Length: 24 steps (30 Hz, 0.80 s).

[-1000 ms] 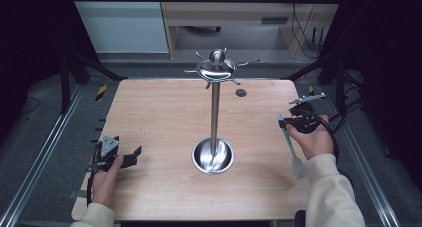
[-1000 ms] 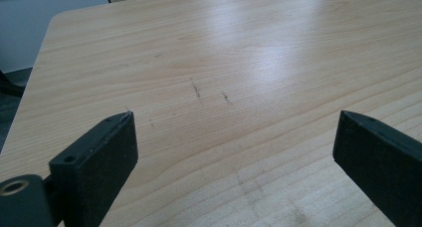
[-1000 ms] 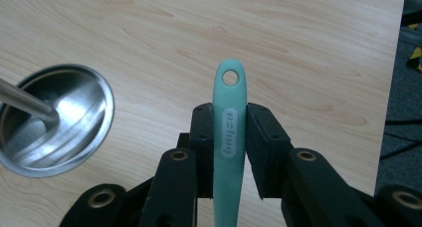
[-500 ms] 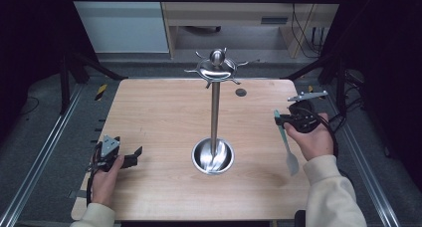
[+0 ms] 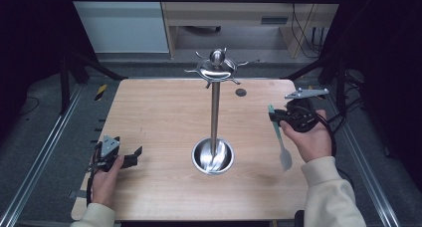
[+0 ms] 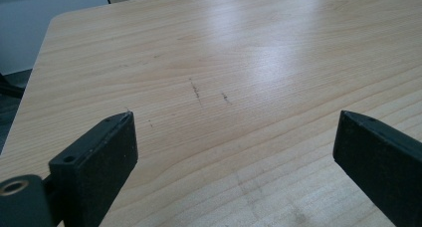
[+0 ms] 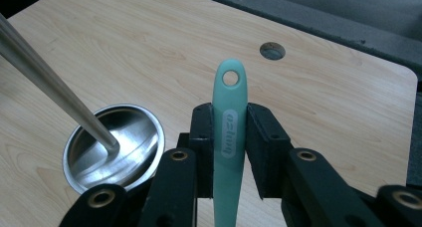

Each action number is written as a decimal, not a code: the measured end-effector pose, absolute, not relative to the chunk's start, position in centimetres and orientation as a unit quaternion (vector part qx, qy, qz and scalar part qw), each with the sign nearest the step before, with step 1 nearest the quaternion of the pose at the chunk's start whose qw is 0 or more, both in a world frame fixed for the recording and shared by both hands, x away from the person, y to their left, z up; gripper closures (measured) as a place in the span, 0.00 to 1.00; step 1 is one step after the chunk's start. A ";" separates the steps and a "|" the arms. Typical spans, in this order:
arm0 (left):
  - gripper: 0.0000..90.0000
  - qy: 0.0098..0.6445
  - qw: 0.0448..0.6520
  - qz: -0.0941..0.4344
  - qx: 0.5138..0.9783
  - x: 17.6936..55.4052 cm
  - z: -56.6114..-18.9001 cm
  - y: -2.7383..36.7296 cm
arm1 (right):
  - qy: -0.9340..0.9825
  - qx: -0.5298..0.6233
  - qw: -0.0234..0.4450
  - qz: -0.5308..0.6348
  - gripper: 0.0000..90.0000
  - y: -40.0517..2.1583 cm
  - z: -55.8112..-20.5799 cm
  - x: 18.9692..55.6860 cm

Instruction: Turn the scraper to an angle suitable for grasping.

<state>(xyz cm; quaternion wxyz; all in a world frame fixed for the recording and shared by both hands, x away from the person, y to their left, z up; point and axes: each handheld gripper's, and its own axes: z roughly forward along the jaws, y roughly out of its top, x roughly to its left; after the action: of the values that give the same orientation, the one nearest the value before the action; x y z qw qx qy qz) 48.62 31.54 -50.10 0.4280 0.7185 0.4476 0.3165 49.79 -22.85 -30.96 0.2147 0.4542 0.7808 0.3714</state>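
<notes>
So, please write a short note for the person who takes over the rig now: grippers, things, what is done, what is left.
Right gripper: shut on the teal handle of the spatula, lifted off the table, pale blade hanging down.
Left gripper: open, holds nothing, low over the table's near left part.
Stand: mid-table, upright pole, round base, hooks at the top.
Done: spatula picked up.
Left, probably: hang the spatula on a hook by the hole in its handle.

Steel hook stand [image 5: 215, 112] upright mid-table [image 5: 149, 117], small hole [image 5: 241, 92] behind it
</notes>
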 end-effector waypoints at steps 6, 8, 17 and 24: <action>0.04 0.447 0.428 0.316 0.719 48.6 -50.1 31.5 | 0.776 0.448 0.215 0.389 0.83 -22.5 -30.4 49.5; 0.04 0.446 0.427 0.316 0.720 48.6 -50.1 31.5 | 0.775 0.442 0.218 0.396 0.83 -22.4 -30.0 49.3; 0.04 0.445 0.426 0.317 0.721 48.6 -50.1 31.5 | 0.766 0.425 0.229 0.424 0.83 -21.9 -29.1 48.3; 0.04 0.445 0.426 0.317 0.721 48.6 -50.1 31.5 | 0.764 0.415 0.233 0.436 0.83 -21.6 -28.4 47.6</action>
<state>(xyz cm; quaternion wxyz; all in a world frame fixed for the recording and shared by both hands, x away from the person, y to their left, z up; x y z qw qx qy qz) 48.61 31.45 -50.11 0.4258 0.7212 0.4450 0.3170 47.64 -21.59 -28.45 0.2326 0.4154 0.7640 0.4355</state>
